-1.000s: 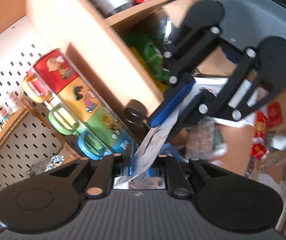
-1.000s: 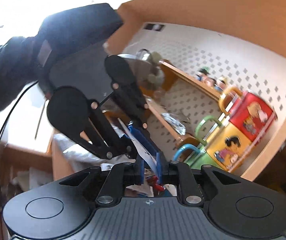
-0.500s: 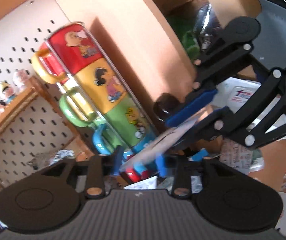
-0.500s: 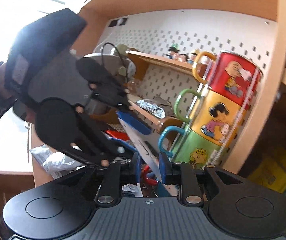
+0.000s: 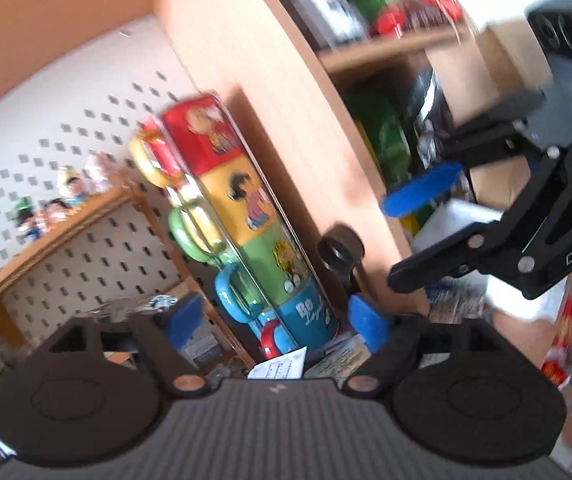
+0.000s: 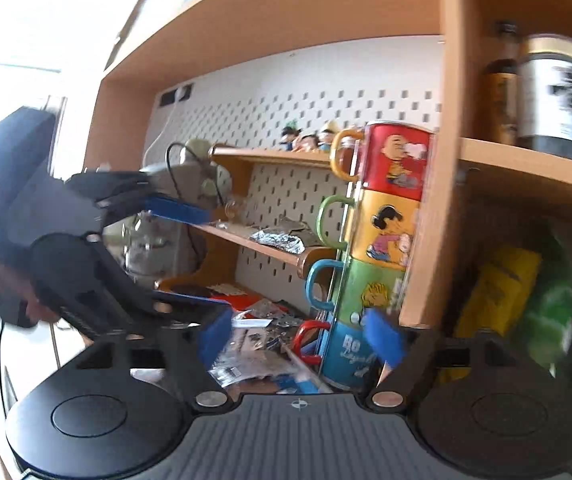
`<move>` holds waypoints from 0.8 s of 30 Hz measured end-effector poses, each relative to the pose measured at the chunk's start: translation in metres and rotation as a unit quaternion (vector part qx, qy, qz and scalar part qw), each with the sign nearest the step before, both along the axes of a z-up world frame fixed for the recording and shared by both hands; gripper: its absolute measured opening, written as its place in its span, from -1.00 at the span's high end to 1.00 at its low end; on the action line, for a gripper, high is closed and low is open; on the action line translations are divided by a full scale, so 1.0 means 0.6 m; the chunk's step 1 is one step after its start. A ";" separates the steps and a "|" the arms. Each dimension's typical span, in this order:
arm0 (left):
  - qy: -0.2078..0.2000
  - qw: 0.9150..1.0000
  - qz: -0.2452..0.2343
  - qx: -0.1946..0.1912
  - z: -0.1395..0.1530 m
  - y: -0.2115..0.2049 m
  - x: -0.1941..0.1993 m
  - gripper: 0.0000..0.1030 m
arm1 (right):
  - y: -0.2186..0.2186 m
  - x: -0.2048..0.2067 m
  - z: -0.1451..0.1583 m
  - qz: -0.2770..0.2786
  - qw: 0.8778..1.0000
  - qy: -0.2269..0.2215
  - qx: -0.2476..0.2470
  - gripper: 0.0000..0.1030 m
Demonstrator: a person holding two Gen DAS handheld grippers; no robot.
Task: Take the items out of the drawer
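My left gripper [image 5: 276, 326] is open and empty; its blue pads stand wide apart in front of the stacked cartoon mugs [image 5: 246, 220]. My right gripper [image 6: 299, 334] is open and empty too. The right gripper also shows in the left wrist view [image 5: 425, 236], open, at the right. The left gripper shows in the right wrist view [image 6: 182, 256], open, at the left. Small packets and papers [image 6: 254, 344] lie on the surface below the mugs. A white paper slip [image 5: 282, 366] lies just past my left gripper. No drawer is in view.
A wooden shelf unit [image 6: 449, 160] with a white pegboard back [image 6: 270, 120] fills both views. Jars [image 6: 557, 100] stand on the upper right shelf, yellow and green bags [image 6: 501, 292] below. Figurines [image 6: 305, 136] and foil [image 6: 278, 236] sit on small shelves.
Both grippers held one flat paper packet between them; both have opened and the packet is out of the jaws. Both cameras swung toward the mug stack.
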State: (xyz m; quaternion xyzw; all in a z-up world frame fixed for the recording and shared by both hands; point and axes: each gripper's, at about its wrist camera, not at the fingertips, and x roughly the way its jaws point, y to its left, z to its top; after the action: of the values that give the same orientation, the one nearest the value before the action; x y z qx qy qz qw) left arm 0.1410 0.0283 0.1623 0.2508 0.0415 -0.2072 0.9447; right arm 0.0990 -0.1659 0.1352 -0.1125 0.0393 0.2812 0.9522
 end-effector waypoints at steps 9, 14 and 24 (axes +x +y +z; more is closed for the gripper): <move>-0.034 0.990 0.039 -0.132 -0.051 0.029 -0.152 -1.00 | -0.050 -0.105 -0.054 -0.021 0.995 0.015 0.095 -0.87; 0.006 0.983 0.069 -0.170 -0.117 0.022 -0.201 -1.00 | -0.059 -0.154 -0.124 -0.080 0.993 0.027 0.084 -0.87; 0.065 0.959 0.155 -0.229 -0.268 0.014 -0.324 -1.00 | -0.095 -0.300 -0.253 -0.164 0.977 0.064 0.124 -0.87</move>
State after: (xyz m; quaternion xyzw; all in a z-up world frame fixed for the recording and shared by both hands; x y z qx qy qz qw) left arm -0.0535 0.0367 0.0015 0.0042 0.0928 -0.0784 0.9926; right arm -0.0807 -0.2230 -0.0164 0.0329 0.0832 0.1307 0.9874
